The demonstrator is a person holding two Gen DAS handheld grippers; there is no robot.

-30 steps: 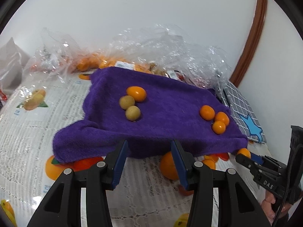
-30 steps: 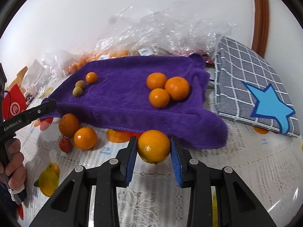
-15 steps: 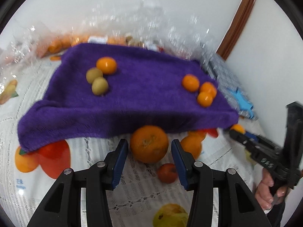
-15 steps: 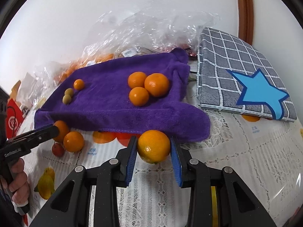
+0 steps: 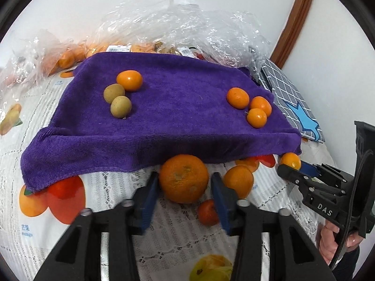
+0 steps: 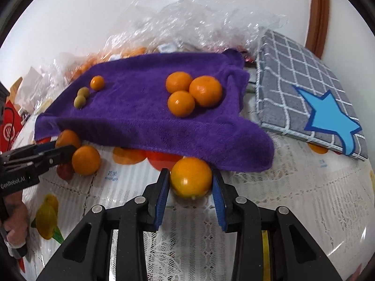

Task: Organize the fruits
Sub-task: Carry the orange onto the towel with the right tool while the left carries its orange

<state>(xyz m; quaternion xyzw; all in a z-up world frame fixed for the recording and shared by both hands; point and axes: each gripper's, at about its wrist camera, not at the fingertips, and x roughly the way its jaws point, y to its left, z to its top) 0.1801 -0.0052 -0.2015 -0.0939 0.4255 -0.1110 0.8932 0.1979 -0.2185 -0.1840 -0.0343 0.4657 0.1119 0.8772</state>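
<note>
Left gripper (image 5: 185, 194) straddles a big orange (image 5: 184, 181) on the tablecloth (image 5: 164, 234), just at the near hem of the purple towel (image 5: 175, 107). Jaws have just been closing, orange between them; left pad looks at the skin, a sliver of gap on the right, so can't call it clamped.

Right gripper (image 6: 190, 193) is clamped on a smooth orange (image 6: 191, 178), pads pressed to both sides, right at the towel's front edge.

On the towel: three mandarins (image 6: 181, 103) bunched and touching toward the right; on the left a small orange fruit (image 5: 129, 80) with two tan round fruits (image 5: 120, 106), all touching.

Loose on the cloth beside the left gripper: another orange (image 5: 238, 181) and a small red fruit (image 5: 208, 212), both just right of the held-between orange.

Behind the towel: crumpled clear bags (image 5: 182, 23) with more oranges inside. Right of it: grey checked mat with blue star (image 6: 316, 98), its corner near the towel.
</note>
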